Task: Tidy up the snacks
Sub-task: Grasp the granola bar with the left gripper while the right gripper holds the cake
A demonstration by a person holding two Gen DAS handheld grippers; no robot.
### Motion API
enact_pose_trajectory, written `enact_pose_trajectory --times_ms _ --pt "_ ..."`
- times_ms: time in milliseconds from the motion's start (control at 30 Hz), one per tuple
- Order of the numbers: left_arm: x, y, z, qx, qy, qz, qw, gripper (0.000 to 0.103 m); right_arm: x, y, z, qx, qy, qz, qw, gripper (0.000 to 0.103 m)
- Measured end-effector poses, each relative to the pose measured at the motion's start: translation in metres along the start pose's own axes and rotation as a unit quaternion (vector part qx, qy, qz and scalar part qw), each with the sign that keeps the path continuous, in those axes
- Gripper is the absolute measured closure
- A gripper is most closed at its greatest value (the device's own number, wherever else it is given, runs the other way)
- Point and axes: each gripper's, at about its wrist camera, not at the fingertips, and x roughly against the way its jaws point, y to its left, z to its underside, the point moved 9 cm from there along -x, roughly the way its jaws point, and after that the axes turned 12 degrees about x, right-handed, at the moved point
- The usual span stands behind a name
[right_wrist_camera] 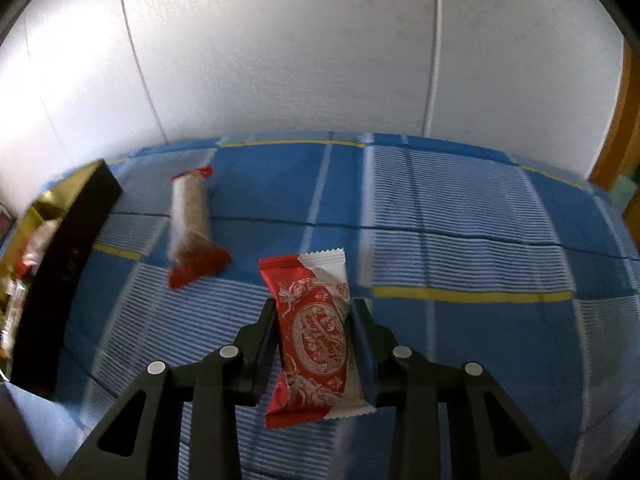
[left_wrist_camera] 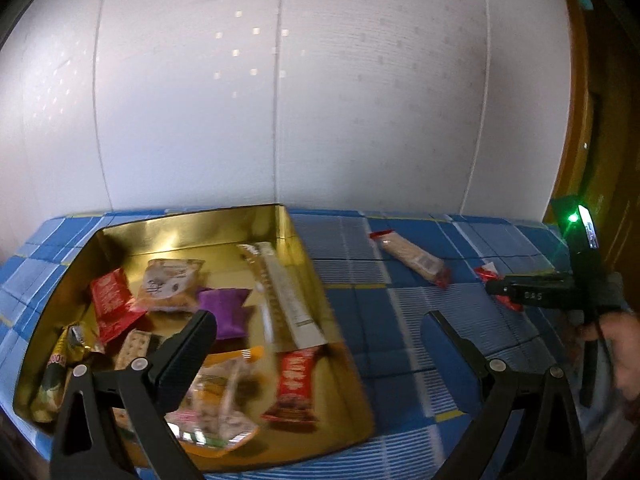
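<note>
My right gripper clenched on red-white snack packet, held above blue checked cloth. My left gripper spread wide, holding nothing, over gold box of snacks. Cracker pack lies on cloth beside box.

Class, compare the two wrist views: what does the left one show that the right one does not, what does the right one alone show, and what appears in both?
Left only: the inside of the gold box with its snacks, among them a purple packet, and the open left tongs.
Right only: the printed face of the red packet, clamped between the right tongs.
Both: the cracker pack lying on the blue checked cloth, the box and the white wall.
</note>
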Motion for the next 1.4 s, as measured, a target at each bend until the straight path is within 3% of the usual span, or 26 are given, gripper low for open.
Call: enact_pose_trajectory --times_ms 200,333,567,867,1100,1200,1367,1400 --pt "-0.023 -0.057 -0.009 0.003 0.044 0.028 0.9986 0.001 0.015 -0.022 0.004 -0.036 0.0 0.015 0.999 0.067" --pt "-0.052 -0.091 -0.015 -0.009 0.075 0.027 0.9967 0.001 0.02 -0.026 0.011 -0.049 0.005 0.014 0.999 0.067" --pt "-0.117 -0.105 -0.019 0.036 0.135 -0.022 0.9899 0.001 0.009 -0.032 0.018 -0.062 0.009 0.009 0.998 0.067" --pt "-0.174 -0.112 -0.017 0.046 0.16 -0.068 0.9837 0.001 -0.01 -0.029 0.016 -0.074 0.013 -0.004 0.997 0.067" --pt "-0.193 -0.112 -0.001 0.037 0.19 -0.067 0.9788 0.03 -0.017 -0.032 0.012 -0.089 0.016 -0.021 0.996 0.067" --pt "-0.193 -0.11 0.005 0.003 0.178 -0.073 0.9812 0.044 -0.016 -0.029 0.012 -0.088 0.016 -0.026 0.996 0.067" --pt "-0.182 -0.111 0.009 -0.031 0.167 -0.055 0.984 0.056 -0.017 -0.025 0.011 -0.083 0.015 -0.034 0.996 0.067" --pt "-0.18 -0.112 0.011 -0.033 0.169 -0.049 0.9838 0.063 -0.017 -0.024 0.011 -0.084 0.014 -0.036 0.996 0.067"
